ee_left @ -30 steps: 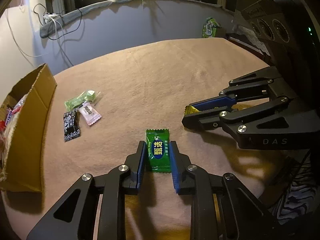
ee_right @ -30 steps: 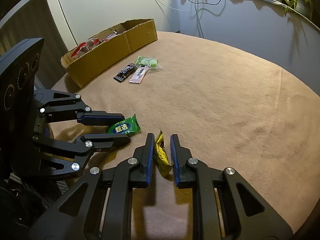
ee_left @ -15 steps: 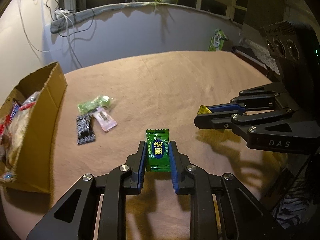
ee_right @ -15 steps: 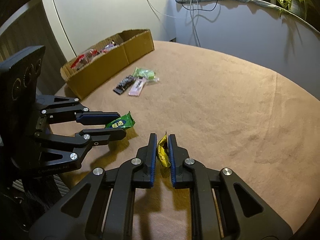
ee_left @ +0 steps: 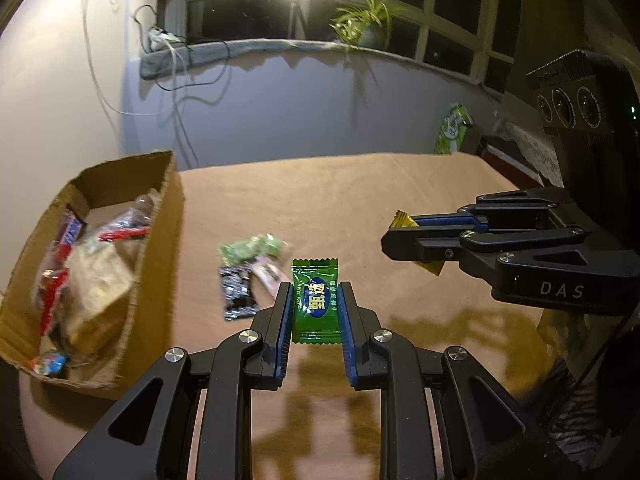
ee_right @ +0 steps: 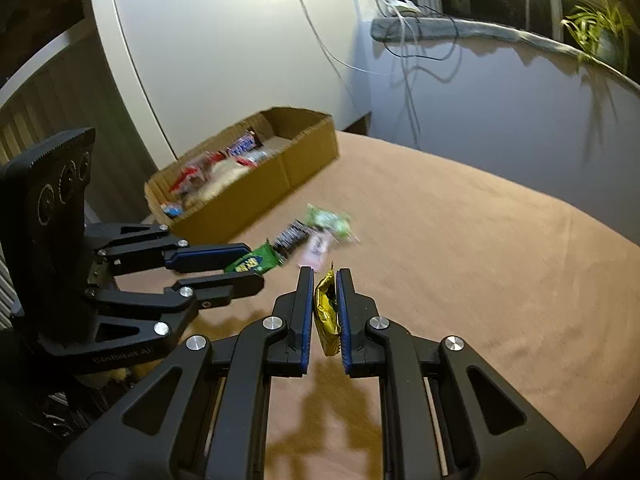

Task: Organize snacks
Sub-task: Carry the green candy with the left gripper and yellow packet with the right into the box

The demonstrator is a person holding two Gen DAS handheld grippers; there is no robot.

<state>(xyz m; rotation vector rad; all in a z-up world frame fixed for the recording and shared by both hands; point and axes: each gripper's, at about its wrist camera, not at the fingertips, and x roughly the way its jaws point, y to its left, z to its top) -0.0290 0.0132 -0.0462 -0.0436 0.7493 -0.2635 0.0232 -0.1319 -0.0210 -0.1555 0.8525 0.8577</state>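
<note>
Glossy foil green candy wrapper (ee_left: 315,307), matt corrugated cardboard box (ee_left: 158,248) (rough torn edges), soft matt tan tablecloth (ee_left: 360,200)

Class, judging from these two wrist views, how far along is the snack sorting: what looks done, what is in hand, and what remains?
Done: the cardboard box already holds several wrapped snacks.

In hand: the left claw grips a green candy; the right claw grips a gold-wrapped candy. Both are off the table.

Left: a black packet, a pink packet and a light green packet lie on the tablecloth beside the box.
</note>
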